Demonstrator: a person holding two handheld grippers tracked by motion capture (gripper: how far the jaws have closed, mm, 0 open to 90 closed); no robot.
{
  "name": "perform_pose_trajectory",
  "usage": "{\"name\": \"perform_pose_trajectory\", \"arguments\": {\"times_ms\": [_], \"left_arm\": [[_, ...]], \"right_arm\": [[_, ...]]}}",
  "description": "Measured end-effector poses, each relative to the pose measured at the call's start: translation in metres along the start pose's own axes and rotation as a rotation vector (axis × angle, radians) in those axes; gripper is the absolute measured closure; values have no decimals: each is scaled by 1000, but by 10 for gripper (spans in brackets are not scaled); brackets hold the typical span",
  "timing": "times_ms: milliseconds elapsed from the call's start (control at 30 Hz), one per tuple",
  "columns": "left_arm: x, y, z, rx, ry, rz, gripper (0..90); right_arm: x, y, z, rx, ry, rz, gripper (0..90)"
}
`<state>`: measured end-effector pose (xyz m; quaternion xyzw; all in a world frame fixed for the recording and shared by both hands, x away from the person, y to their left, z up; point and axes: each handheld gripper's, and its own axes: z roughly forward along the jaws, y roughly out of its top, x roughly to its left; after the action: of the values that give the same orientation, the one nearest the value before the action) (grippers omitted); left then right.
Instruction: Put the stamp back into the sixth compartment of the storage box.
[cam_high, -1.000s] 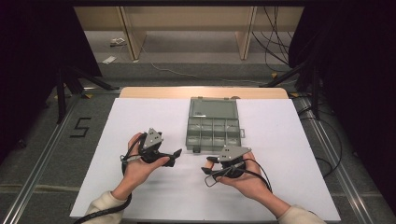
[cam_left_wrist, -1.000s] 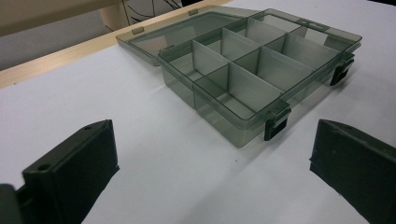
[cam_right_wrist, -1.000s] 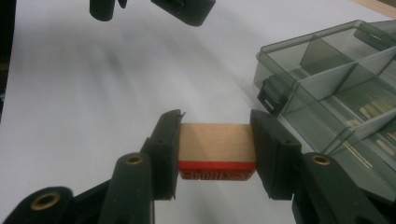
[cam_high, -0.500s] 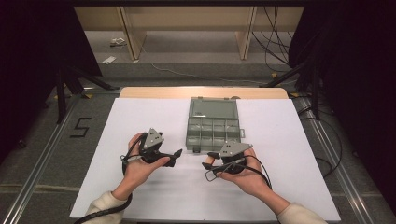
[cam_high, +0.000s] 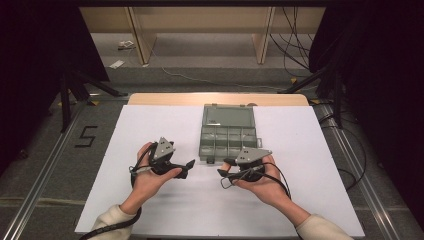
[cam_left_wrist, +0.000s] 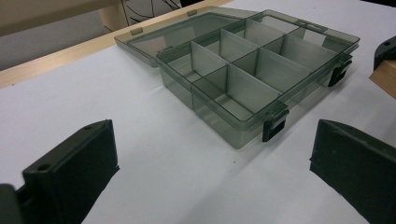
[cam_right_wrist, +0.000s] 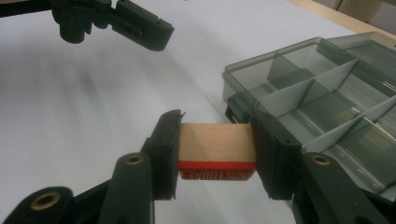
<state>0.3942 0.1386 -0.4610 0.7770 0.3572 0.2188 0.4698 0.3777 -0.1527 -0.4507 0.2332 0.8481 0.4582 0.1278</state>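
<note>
A grey see-through compartment box (cam_high: 227, 135) lies open on the white table sheet, its lid folded flat behind it; its compartments (cam_left_wrist: 247, 60) look empty. My right gripper (cam_right_wrist: 217, 149) is shut on a small wooden block (cam_right_wrist: 217, 140) with a red base, held just off the box's near corner (cam_right_wrist: 247, 65). In the high view the right gripper (cam_high: 223, 169) hovers at the box's front edge. My left gripper (cam_high: 189, 167) stands open with nothing between its jaws, a little left of the box front (cam_left_wrist: 219, 109). The left gripper (cam_left_wrist: 212, 158) faces the box latch.
The white sheet (cam_high: 125, 130) covers a wooden table whose far edge (cam_high: 165, 98) shows bare. Two black latches (cam_left_wrist: 273, 126) hang from the box's front wall. Cables (cam_high: 345, 165) trail off the table's right side. Floor rails run along both sides.
My right gripper has drifted slightly toward the box's front edge with the block still in it. The left gripper has stayed where it was.
</note>
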Motion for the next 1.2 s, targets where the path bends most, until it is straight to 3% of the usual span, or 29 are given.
{"name": "perform_pose_trajectory", "arguments": {"times_ms": [1200], "left_arm": [[0,0,0,-2,-3,-1,0]], "right_arm": [[-20,9,6,-18,-45,23,561]]}}
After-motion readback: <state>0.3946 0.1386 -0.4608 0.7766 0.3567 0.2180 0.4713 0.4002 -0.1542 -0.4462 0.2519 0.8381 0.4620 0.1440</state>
